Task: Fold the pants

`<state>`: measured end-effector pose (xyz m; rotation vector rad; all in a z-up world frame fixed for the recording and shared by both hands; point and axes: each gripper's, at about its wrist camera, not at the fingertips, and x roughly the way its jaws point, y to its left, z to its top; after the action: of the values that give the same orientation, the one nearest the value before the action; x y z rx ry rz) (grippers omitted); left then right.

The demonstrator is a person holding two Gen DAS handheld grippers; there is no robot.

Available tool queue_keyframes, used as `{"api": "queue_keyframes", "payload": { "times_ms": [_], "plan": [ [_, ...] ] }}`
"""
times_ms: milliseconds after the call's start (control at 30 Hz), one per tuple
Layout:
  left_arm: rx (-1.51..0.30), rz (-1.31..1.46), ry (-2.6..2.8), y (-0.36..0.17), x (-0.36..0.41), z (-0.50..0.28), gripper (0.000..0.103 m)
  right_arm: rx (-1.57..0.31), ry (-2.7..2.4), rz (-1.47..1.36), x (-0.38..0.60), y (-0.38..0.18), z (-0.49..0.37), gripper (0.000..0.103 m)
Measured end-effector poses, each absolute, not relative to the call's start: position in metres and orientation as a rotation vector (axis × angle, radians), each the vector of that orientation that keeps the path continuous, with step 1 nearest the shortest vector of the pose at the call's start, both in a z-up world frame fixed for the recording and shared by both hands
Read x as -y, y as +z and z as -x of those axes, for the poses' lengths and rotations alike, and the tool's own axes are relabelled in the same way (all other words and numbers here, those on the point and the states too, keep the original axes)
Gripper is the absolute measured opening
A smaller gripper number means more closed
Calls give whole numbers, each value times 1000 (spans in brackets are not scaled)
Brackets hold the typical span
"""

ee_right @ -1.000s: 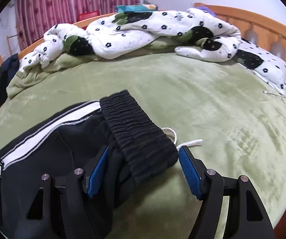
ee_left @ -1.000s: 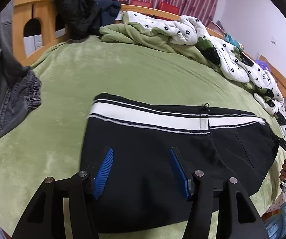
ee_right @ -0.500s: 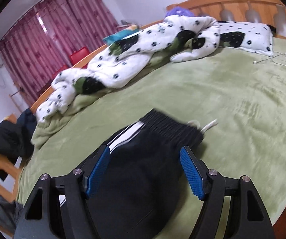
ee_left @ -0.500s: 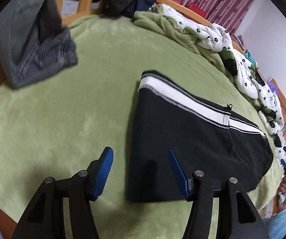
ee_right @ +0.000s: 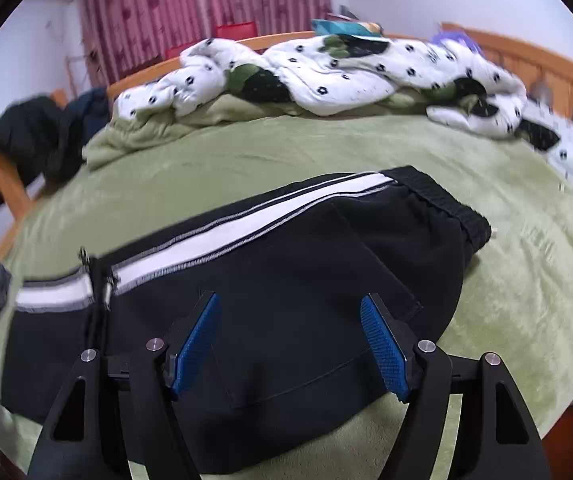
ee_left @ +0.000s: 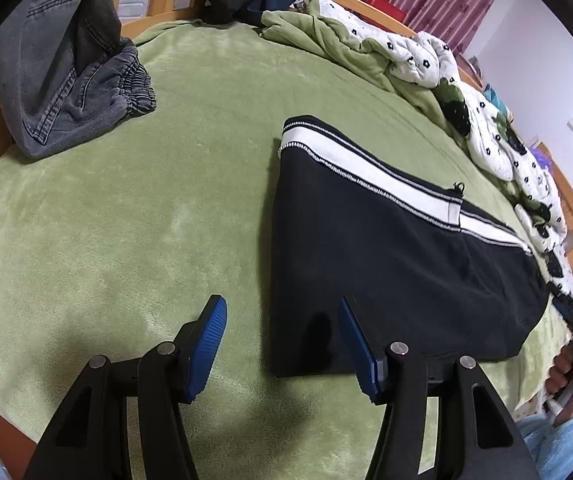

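In the left wrist view, grey jeans (ee_left: pixel 66 76) are lying at the upper left on the green blanket (ee_left: pixel 134 240). The left gripper (ee_left: pixel 282 344) is hovering at bottom centre with its jaws standing apart, gripping nothing, straddling the near left corner of the folded black pants (ee_left: pixel 386 264), which are stretching toward the right edge. In the right wrist view, the pants (ee_right: pixel 278 304) are filling the middle, and the right gripper (ee_right: pixel 290 344) is hanging released above them; a spotted quilt (ee_right: pixel 346 76) is lying along the top.
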<state>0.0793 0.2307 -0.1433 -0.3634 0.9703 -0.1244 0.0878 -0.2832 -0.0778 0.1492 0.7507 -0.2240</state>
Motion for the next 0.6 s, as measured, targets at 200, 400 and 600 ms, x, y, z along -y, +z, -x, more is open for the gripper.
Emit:
{"api": "queue_keyframes", "payload": {
  "times_ms": [200,400,600],
  "plan": [
    [-948,389,-127,-137,-232,-80,56,-759,-155,-19,250,-82,-84,71],
    [-939,356,-135,-136,-227,-80,56,-763,-112,-59,243,-82,-86,72],
    [-948,405,-130,-144,-235,-80,56,-783,-53,-142,237,-84,-91,72]
  ]
}}
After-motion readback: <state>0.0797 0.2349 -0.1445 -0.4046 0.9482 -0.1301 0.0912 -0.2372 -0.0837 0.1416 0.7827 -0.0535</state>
